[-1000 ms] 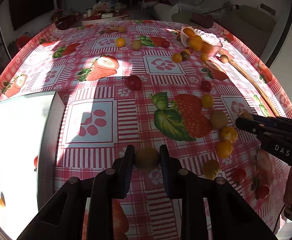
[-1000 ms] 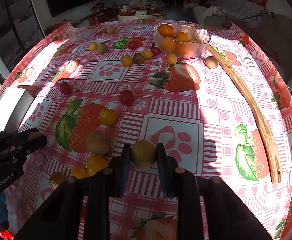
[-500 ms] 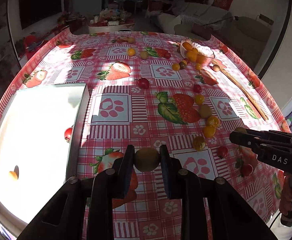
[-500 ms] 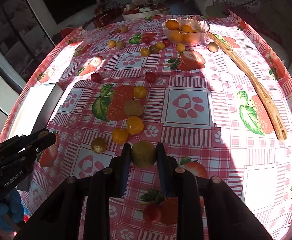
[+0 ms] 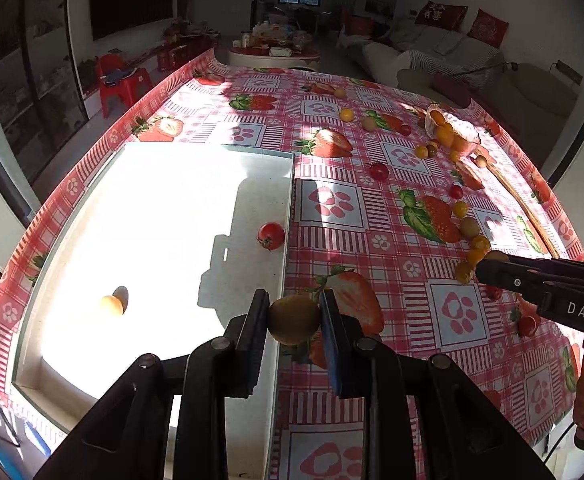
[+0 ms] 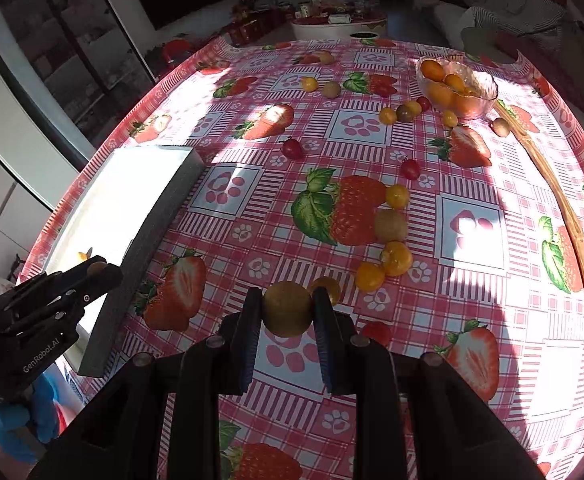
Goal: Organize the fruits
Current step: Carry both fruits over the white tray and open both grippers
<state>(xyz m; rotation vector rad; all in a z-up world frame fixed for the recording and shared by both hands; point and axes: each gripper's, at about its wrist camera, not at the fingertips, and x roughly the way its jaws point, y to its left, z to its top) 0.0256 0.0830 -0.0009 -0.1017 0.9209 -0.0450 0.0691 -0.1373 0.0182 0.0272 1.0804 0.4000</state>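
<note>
White tray (image 5: 91, 216) holding one red tomato (image 5: 271, 235) and one pale yellow fruit (image 5: 111, 305); glass bowl (image 6: 488, 92) holding orange fruits. Left gripper (image 5: 294, 320) clamps a brown-green fruit (image 5: 294, 319) above the tray's right rim. Right gripper (image 6: 287, 311) clamps a similar fruit (image 6: 287, 310) over the tablecloth (image 6: 472, 280).

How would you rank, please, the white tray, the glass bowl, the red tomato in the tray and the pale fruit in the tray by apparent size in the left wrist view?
1. White tray, by far.
2. Glass bowl, though it sits far away, so it looks smaller than it is.
3. Red tomato.
4. Pale fruit, slightly smaller than the tomato.
</note>
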